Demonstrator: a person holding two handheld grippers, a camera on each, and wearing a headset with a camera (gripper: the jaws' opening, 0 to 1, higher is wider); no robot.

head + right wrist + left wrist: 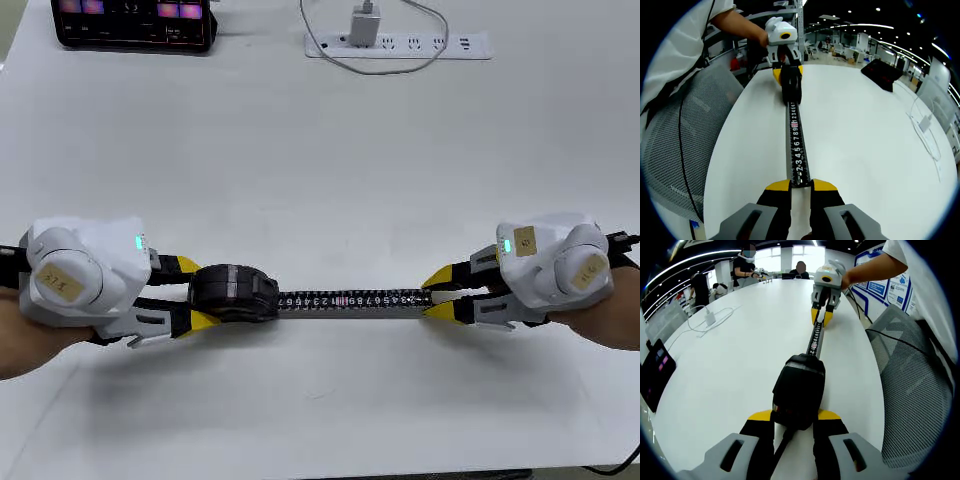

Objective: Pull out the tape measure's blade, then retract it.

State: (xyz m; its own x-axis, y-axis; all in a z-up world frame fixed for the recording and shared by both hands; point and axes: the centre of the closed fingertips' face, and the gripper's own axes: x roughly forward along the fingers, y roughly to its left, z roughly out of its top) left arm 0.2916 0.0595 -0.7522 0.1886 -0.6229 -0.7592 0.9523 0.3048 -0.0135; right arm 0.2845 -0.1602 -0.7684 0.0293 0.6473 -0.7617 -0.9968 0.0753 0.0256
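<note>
Holding the tape measure (233, 292) by its black case, the L gripper (195, 293) clamps a yellow-tipped jaw on each side of it, low on the white table (320, 150). The R gripper (440, 294) has its jaws pressed together on the tip of the blade (350, 300). Both grippers lie level and face each other, w/ a hand (610, 325) behind each, reaching in from the head view's L and R edges. The blade runs straight btwn them, flat on the table. Digits 2 to 9 read along it in the R gripper view. Tan stickers (62, 287) on both grippers carry handwriting, too small to read.
</note>
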